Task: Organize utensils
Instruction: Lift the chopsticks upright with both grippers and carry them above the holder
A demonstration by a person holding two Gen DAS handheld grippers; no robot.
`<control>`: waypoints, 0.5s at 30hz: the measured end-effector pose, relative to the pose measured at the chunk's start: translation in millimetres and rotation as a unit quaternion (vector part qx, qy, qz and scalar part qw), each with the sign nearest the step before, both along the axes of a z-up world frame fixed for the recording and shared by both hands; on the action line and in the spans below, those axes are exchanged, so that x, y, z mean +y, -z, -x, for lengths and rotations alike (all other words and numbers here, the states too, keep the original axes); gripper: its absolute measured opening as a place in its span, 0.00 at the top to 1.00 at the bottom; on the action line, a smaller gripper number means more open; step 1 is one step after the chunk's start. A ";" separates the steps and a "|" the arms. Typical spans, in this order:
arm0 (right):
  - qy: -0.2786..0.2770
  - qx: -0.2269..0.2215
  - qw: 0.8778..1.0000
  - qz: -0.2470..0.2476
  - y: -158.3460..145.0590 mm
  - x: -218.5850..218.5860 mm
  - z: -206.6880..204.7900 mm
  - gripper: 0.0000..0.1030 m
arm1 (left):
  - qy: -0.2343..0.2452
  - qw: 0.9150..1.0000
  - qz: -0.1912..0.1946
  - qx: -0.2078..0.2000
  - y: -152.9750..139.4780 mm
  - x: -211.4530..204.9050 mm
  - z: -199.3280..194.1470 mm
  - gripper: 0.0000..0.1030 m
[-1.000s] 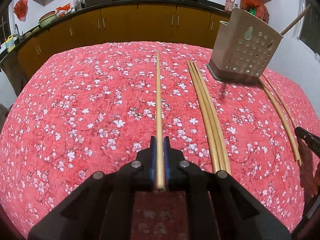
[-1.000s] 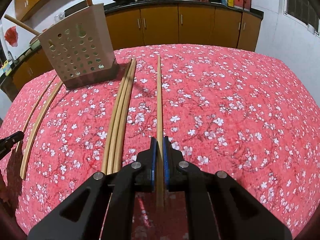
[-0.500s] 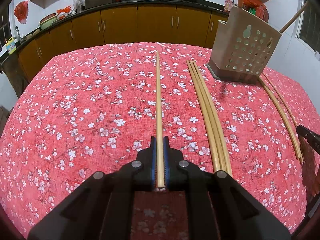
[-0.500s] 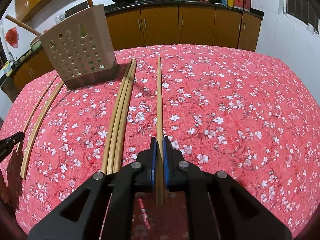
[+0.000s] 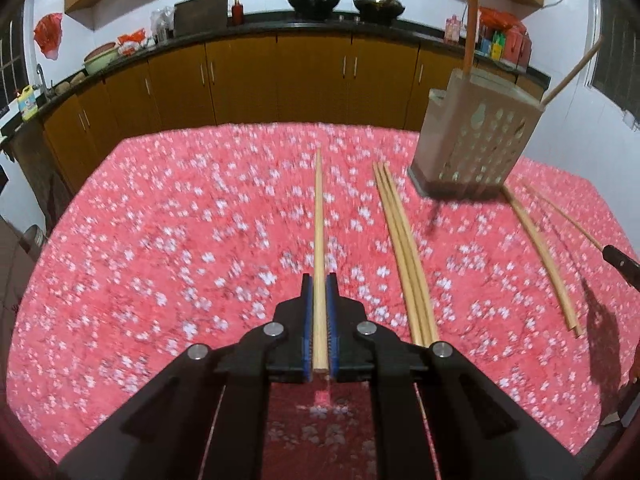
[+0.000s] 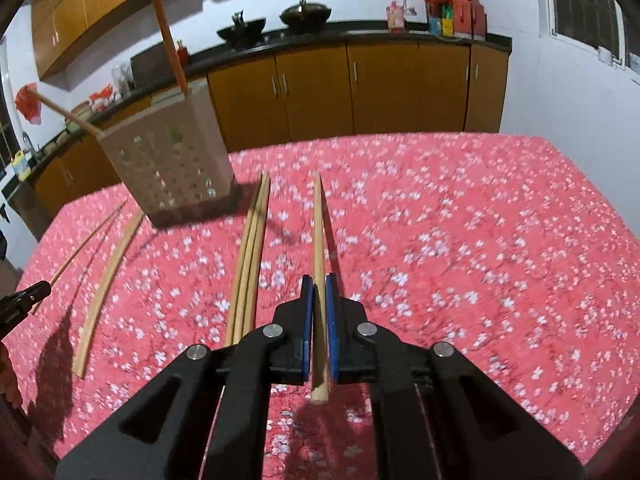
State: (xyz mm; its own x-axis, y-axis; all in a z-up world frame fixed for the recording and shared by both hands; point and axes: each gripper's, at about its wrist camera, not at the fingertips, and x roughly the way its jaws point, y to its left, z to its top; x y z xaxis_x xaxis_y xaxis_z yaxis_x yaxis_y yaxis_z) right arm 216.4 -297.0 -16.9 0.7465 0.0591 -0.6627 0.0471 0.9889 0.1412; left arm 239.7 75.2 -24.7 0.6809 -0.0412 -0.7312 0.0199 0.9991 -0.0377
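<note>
Both grippers have risen since a second ago, each carrying its chopstick up off the cloth, so more of the far cabinets and wall now shows. No brand, label or writing can be read anywhere; the bottles and packets on the far counter are too small and blurred.

The left gripper [image 5: 319, 280] has its blue pads pressed together on a pale wooden chopstick [image 5: 318, 216], whose long axis runs straight away from the camera toward the far table edge, butt end flush between the pads. The right gripper [image 6: 319, 280] is likewise clamped on a second chopstick [image 6: 318, 224], pointing far, its butt end sticking out a little on the near side and tilted slightly.

On the red floral tablecloth [image 5: 160, 248] a bundle of three chopsticks [image 5: 404, 248] lies lengthwise, near-to-far, between the two held sticks. Another pair [image 5: 536, 248] and a thin single stick [image 5: 568, 220] lie right of it in the left view, running toward the perforated utensil holder [image 5: 476, 136], which stands at the far side with two handles rising from it.

Left of the left gripper the cloth is open to the table's edge; so is the cloth right of the right gripper.
</note>
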 end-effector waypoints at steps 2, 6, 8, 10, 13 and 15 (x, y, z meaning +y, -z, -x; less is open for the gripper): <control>0.002 -0.015 1.000 0.001 -9.3 -0.8 3.9 0.93 | -0.001 1.000 0.003 -0.016 -12.4 1.8 3.3 0.92; 0.004 -0.042 0.999 0.003 -25.7 -1.9 8.9 0.93 | -0.002 0.999 0.007 -0.049 -36.0 1.3 9.8 0.92; 0.005 -0.056 0.998 0.006 -34.7 -1.9 10.9 0.93 | -0.003 0.998 0.009 -0.065 -47.2 1.4 12.3 0.92; 0.006 -0.069 0.998 0.007 -42.9 -2.4 12.6 0.93 | -0.004 0.996 0.013 -0.085 -59.9 2.5 15.9 0.93; 0.008 -0.090 0.996 0.008 -56.4 -4.3 15.2 0.93 | -0.005 0.994 0.017 -0.110 -76.2 2.3 18.1 0.92; 0.010 -0.103 0.995 0.008 -65.2 -5.9 17.2 0.93 | -0.005 0.992 0.020 -0.127 -87.8 3.3 19.6 0.92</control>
